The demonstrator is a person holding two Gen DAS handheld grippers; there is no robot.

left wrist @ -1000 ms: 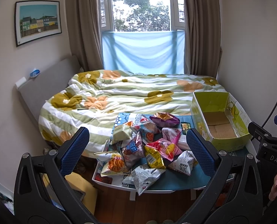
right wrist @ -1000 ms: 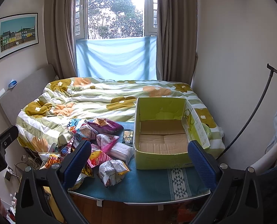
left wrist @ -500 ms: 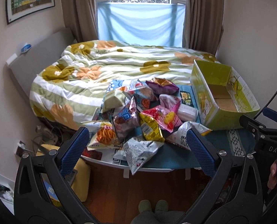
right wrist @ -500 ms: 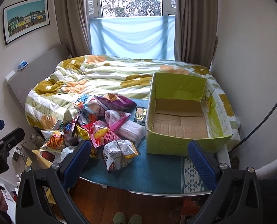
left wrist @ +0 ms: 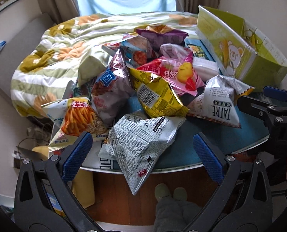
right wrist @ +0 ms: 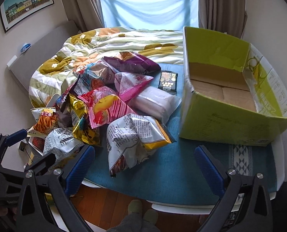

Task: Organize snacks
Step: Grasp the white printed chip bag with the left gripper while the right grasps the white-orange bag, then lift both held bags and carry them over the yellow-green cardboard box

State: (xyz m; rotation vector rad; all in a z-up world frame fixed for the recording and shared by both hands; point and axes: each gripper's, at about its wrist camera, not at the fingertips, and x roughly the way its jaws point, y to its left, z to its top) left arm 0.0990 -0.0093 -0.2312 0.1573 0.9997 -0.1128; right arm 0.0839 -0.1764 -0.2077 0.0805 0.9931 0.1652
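Observation:
A heap of snack bags lies on a table with a blue cloth. A grey-white printed bag hangs over the table's near edge, between the fingers of my open left gripper. A white and yellow bag lies just ahead of my open right gripper. A yellow foil bag, a pink bag and a fries bag lie in the heap. An empty green cardboard box stands open at the right; it also shows in the left wrist view.
A bed with a flowered quilt lies behind the table. Wooden floor and the person's feet are below the table edge. The right gripper shows in the left wrist view. A wall stands right of the box.
Both grippers have moved forward and down toward the table. The snack heap and the box now look much closer. Both grippers stay open.

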